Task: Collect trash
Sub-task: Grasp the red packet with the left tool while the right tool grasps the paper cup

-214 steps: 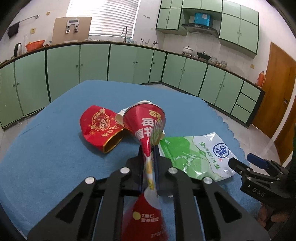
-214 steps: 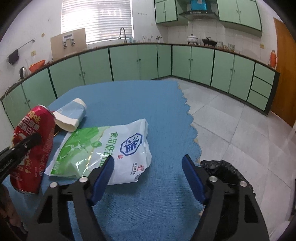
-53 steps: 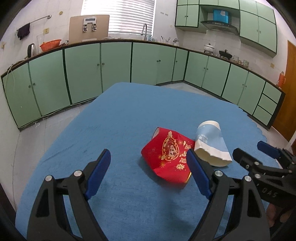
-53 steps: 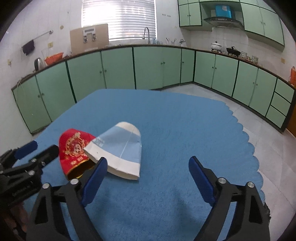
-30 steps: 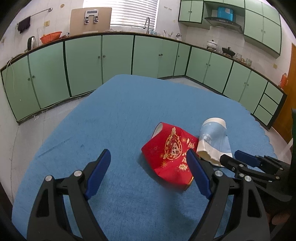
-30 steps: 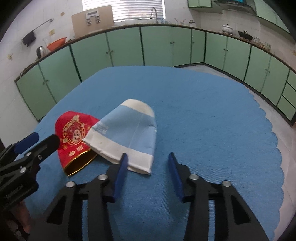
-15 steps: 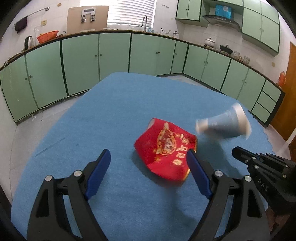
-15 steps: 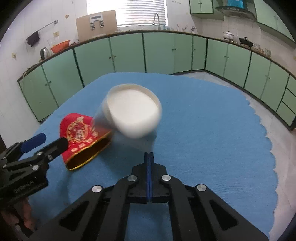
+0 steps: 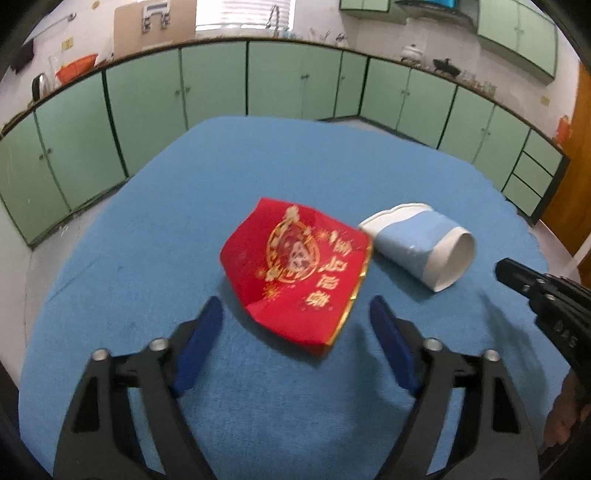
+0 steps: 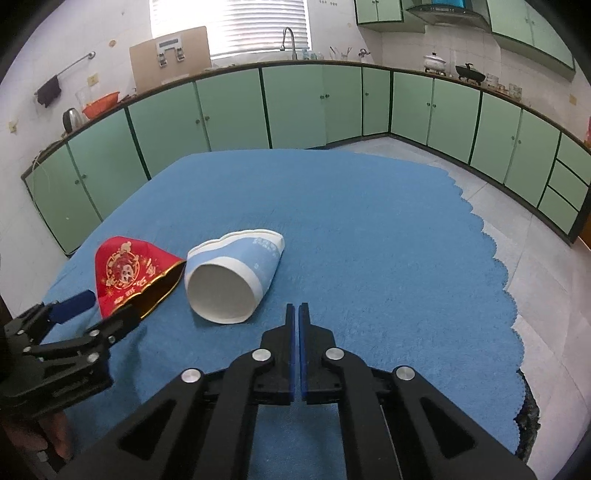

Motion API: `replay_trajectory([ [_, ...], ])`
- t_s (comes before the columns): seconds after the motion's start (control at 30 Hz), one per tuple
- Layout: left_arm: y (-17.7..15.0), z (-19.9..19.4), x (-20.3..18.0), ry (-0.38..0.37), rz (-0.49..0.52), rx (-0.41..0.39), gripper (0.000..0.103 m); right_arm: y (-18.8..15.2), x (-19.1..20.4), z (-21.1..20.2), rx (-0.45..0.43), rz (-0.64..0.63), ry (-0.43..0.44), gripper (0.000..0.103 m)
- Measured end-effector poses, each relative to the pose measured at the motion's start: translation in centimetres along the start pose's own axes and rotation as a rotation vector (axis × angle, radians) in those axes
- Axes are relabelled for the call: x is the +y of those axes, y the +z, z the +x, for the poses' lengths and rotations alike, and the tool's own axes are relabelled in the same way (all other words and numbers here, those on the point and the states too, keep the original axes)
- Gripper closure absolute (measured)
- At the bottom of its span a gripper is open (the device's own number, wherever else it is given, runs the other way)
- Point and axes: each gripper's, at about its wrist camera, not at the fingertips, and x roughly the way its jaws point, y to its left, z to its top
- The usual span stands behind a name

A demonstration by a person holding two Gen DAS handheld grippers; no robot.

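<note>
Blue-clothed counter [image 10: 369,229], crushed red cup [image 9: 295,266] touching tipped blue paper cup [image 10: 232,275], left gripper [image 9: 295,325] jaws apart and lately narrowing around nothing, right gripper [image 10: 294,314] jaws together, empty (black bin bag [image 10: 526,421] in right view only)

Paper cup [image 10: 236,280] dropped; right claw [image 10: 294,314] empty.

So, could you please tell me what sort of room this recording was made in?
Most likely a home kitchen. Green base cabinets run along the walls under a counter with a sink tap, and a cooking pot sits beneath a range hood. The work happens on a table covered with a blue cloth.
</note>
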Motion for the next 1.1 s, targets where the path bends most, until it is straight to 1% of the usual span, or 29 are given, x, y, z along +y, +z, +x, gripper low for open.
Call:
replay_trajectory([
  [0.03,0.0,0.1,0.2,-0.005,-0.01,0.009,0.043,0.0,0.0,0.0,-0.001,-0.003,0.001,0.101],
  [0.07,0.0,0.2,0.4,-0.009,-0.022,0.011,0.048,-0.1,0.0,-0.1,-0.001,-0.005,0.002,0.1],
  [0.1,-0.1,0.1,0.5,-0.014,-0.029,0.006,0.051,0.0,0.1,0.0,0.0,-0.007,0.004,0.099],
  [0.17,-0.1,0.0,0.8,-0.028,-0.043,-0.001,0.07,-0.1,0.2,0.1,0.0,-0.01,0.009,0.097],
  [0.23,-0.1,0.1,1.0,-0.041,-0.057,-0.001,0.08,0.0,0.2,0.1,-0.001,-0.012,0.017,0.095],
  [0.3,-0.2,-0.1,1.3,-0.053,-0.068,-0.008,0.084,0.1,0.4,0.0,-0.008,-0.016,0.03,0.091],
  [0.33,-0.2,-0.2,1.4,-0.058,-0.074,-0.016,0.087,0.3,0.6,0.0,-0.015,-0.019,0.036,0.086],
  [0.37,-0.2,-0.3,1.5,-0.061,-0.076,-0.022,0.088,0.4,0.7,0.0,-0.02,-0.023,0.038,0.08],
  [0.4,-0.2,-0.4,1.5,-0.064,-0.076,-0.026,0.089,0.5,0.9,0.0,-0.023,-0.028,0.038,0.077],
  [0.43,-0.2,-0.4,1.4,-0.064,-0.072,-0.029,0.089,0.6,1.1,0.0,-0.028,-0.031,0.038,0.07],
  [0.47,-0.2,-0.4,1.3,-0.064,-0.07,-0.031,0.09,0.8,1.3,0.0,-0.032,-0.037,0.038,0.066],
  [0.53,0.0,-0.4,1.2,-0.065,-0.066,-0.035,0.091,1.0,1.9,0.2,-0.034,-0.053,0.04,0.062],
  [0.67,0.8,-0.4,1.3,-0.064,-0.06,-0.043,0.093,1.1,2.5,1.1,-0.011,-0.073,0.019,0.061],
  [0.73,0.8,-0.3,1.8,-0.067,-0.061,-0.042,0.093,1.2,2.3,1.3,-0.005,-0.059,0.05,0.061],
  [0.8,0.8,-0.4,2.0,-0.067,-0.063,-0.044,0.093,1.4,2.3,1.1,-0.009,-0.051,0.075,0.047],
  [0.83,0.8,-0.4,2.1,-0.067,-0.066,-0.042,0.093,1.5,2.4,0.9,-0.017,-0.055,0.075,0.03],
  [0.87,0.8,-0.3,2.2,-0.069,-0.07,-0.04,0.093,1.5,2.6,0.8,-0.025,-0.061,0.068,0.021],
  [0.9,0.8,-0.3,2.3,-0.071,-0.075,-0.04,0.093,1.6,2.9,0.7,-0.035,-0.073,0.062,0.019],
  [0.97,0.7,-0.4,2.3,-0.071,-0.074,-0.04,0.093,1.7,3.5,1.2,-0.022,-0.098,0.051,0.019],
  [1.1,0.8,-0.4,2.7,-0.071,-0.071,-0.039,0.094,1.8,3.7,2.5,0.01,-0.083,0.044,0.021],
])
